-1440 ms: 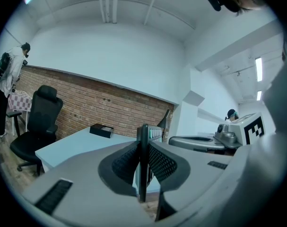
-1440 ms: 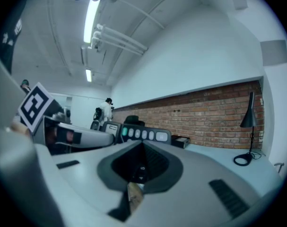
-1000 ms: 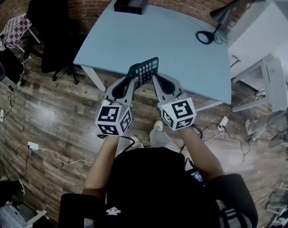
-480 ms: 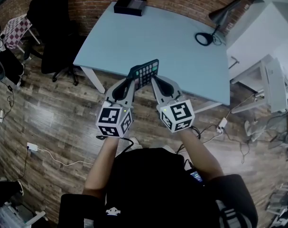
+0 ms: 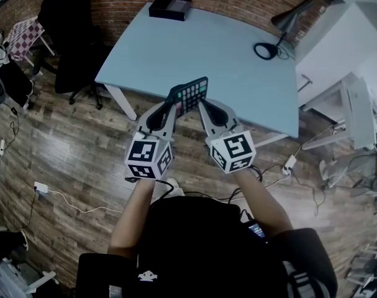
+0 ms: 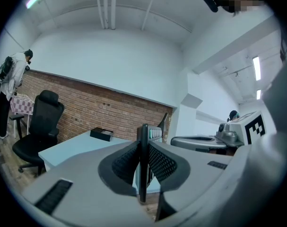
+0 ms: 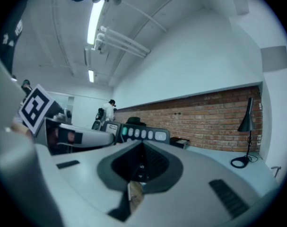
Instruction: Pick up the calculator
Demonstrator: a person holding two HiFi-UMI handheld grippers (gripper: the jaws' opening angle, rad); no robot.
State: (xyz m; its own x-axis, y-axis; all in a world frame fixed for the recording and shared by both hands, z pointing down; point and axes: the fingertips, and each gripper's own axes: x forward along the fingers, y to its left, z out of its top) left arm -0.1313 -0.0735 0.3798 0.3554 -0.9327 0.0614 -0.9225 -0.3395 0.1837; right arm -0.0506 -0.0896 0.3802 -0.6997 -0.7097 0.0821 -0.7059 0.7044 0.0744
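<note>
"Grip?"
"Left gripper (image 6: 142, 167) clenched on the black plastic calculator (image 5: 191, 92), seen edge-on, held over the near edge of the pale blue desk (image 5: 207, 45)."
"Right gripper (image 7: 142, 167)?"
"Pointing at its key face; grasp I cannot tell."

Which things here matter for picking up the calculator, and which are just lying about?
In the job:
calculator, gripped by the left gripper and the right gripper

Lying about:
table
black box at the table's far edge
desk lamp
office chair
</note>
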